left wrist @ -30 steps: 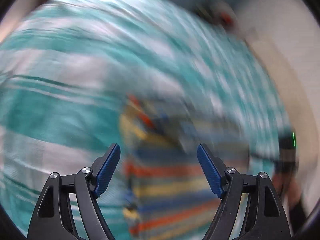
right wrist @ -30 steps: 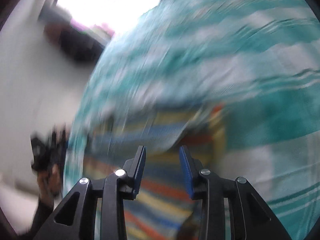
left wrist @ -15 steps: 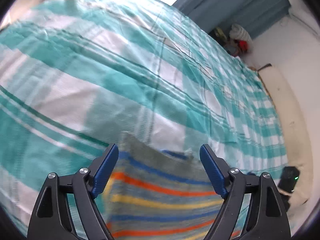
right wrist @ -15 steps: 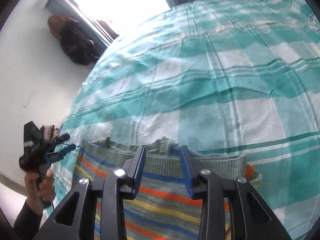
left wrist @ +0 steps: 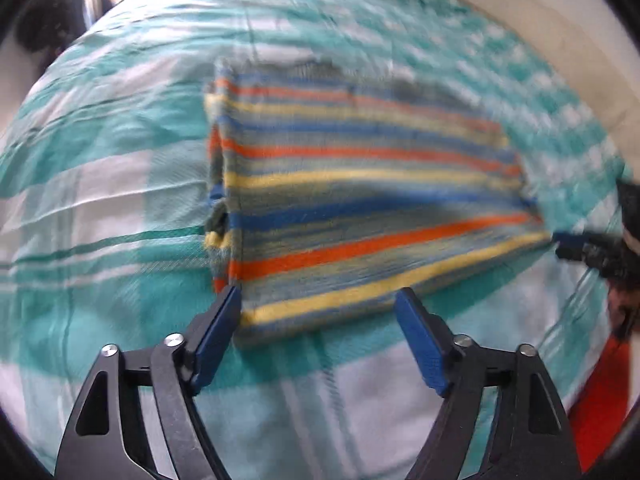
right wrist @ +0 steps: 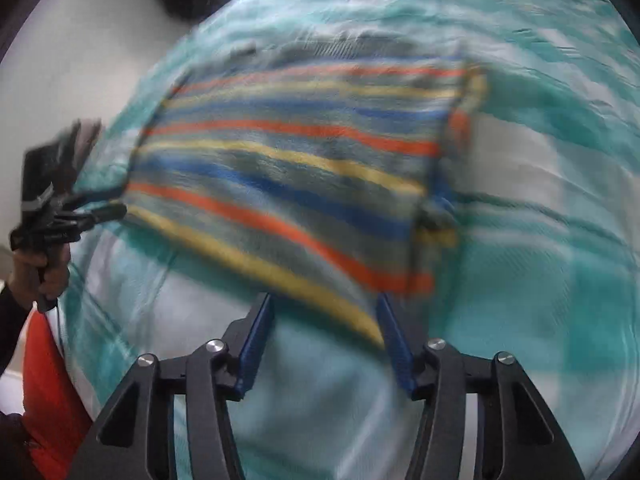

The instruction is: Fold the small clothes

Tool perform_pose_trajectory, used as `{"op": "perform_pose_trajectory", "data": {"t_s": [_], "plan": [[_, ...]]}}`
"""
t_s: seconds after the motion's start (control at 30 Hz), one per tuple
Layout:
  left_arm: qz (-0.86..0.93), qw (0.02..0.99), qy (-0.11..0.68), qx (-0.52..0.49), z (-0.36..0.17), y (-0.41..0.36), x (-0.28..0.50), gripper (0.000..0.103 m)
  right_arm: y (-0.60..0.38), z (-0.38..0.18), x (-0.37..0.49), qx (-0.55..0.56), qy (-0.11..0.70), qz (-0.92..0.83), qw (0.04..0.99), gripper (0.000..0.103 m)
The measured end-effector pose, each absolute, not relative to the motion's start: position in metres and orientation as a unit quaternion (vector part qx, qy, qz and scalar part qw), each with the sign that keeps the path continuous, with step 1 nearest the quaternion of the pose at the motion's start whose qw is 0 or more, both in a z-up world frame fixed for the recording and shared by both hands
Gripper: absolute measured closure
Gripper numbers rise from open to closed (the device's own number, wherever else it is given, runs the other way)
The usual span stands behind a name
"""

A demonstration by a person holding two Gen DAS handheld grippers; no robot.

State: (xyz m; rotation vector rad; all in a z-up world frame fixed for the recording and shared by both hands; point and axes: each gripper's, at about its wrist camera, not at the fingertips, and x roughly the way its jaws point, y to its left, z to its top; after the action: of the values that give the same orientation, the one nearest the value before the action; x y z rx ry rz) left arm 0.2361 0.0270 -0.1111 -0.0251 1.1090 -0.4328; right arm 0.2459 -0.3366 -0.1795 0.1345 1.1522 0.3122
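Bed: teal-checked cover (left wrist: 100,184) carries everything.
Sweater: striped sweater (left wrist: 360,200), half a second ago underneath, now lies at 12 o'clock, folded.
Left tool (left wrist: 320,336): released.
Right tool (right wrist: 324,340): released, backed off.
Meaning: this fold looks finished.

We are looking at our left gripper (left wrist: 318,336): matte black linkage arms with triangular cut-outs, each joint showing a round silver screw head, and long flat fingers (left wrist: 216,332) wearing ribbed blue pads. Our right gripper (right wrist: 326,344) is showing the same build (black frame, silver screws, blue pads on the fingers (right wrist: 256,344)). In the right wrist view our left hand (right wrist: 38,276) is showing bare brownish skin below a black handle, with a dark sleeve at the wrist and a bright red-orange garment beneath it. Motion blur is softening the finer markings.
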Motion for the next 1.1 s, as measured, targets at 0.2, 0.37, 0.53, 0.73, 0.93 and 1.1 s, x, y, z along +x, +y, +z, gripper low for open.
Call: {"op": "perform_pose_trajectory", "data": {"t_s": [0.2, 0.37, 0.53, 0.73, 0.93, 1.1], "plan": [[-0.201, 0.852, 0.483, -0.014, -0.094, -0.016, 0.225, 0.013, -0.334, -0.142, 0.244, 0.073, 0.461, 0.158, 0.87, 0.05], [-0.088, 0.85, 0.518, 0.028, -0.127, -0.034, 0.224, 0.013, -0.312, -0.203, 0.258, 0.072, 0.527, 0.14, 0.835, 0.05], [-0.067, 0.85, 0.522, -0.018, -0.129, -0.017, 0.183, 0.008, -0.297, -0.178, 0.205, 0.05, 0.476, 0.106, 0.872, 0.038], [-0.047, 0.852, 0.52, 0.023, -0.154, -0.031, 0.164, 0.001, -0.276, -0.194, 0.157, 0.012, 0.458, 0.053, 0.887, 0.018], [-0.047, 0.866, 0.495, 0.047, -0.163, -0.037, 0.157, 0.0, -0.27, -0.221, 0.147, -0.009, 0.427, 0.033, 0.903, 0.012], [-0.048, 0.87, 0.489, 0.048, -0.166, -0.037, 0.155, 0.0, -0.27, -0.223, 0.145, -0.005, 0.419, 0.034, 0.907, 0.011]]}}
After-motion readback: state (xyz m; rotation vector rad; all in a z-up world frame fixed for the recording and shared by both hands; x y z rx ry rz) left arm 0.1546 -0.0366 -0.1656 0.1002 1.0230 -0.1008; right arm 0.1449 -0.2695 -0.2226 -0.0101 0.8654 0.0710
